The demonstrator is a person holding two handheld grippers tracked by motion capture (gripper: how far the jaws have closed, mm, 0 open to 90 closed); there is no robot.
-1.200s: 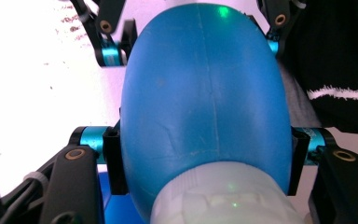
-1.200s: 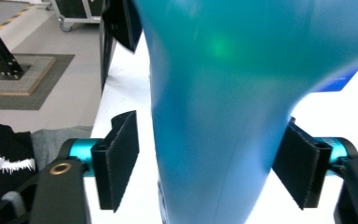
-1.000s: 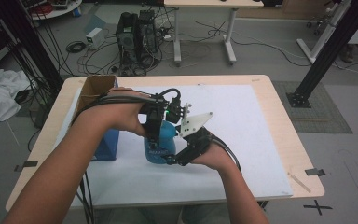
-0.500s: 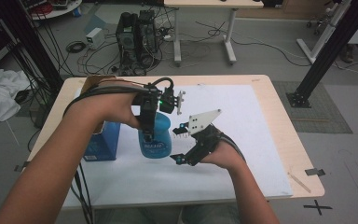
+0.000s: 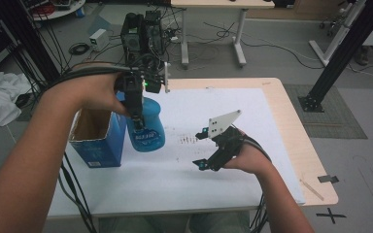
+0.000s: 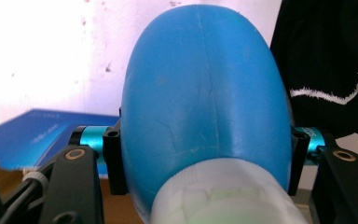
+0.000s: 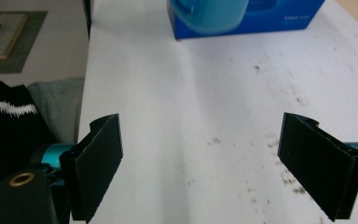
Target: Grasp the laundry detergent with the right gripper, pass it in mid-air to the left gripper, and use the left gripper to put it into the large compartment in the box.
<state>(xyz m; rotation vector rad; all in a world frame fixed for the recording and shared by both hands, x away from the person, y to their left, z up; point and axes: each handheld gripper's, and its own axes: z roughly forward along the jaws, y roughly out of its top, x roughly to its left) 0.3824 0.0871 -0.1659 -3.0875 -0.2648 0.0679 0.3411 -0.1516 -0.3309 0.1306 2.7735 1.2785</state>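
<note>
A: Where did we have the blue bottle (image 5: 146, 127)?

B: Left of centre in the high view, clamped in our left hand-held gripper (image 5: 138, 124). In the left gripper view both jaws pressed on the sides of its body near the pale cap end (image 6: 223, 196). Whether its base touched the surface (image 5: 252, 104) or hung just above it, we could not tell.

A: And its long axis?

B: Roughly upright, the left hand-held gripper coming onto it from above. Just beside it, further left in the frame, stood the open blue box (image 5: 97, 141), its opening facing up. We judged that the coming move turned on that: the box lay to the left of the bottle, almost touching it.

A: The right hand-held gripper (image 5: 203, 149)?

B: Its jaws had just been opening and stood wide apart, with nothing between them. It sat lower right of the bottle, well apart from it, so our left hand was plainly the nearer one.

A: Room to move?

B: Open white surface lay to the right of the bottle and toward the far edge. The tight side was the left, where the box wall could have caught the bottle if we carried it across too low.
</note>
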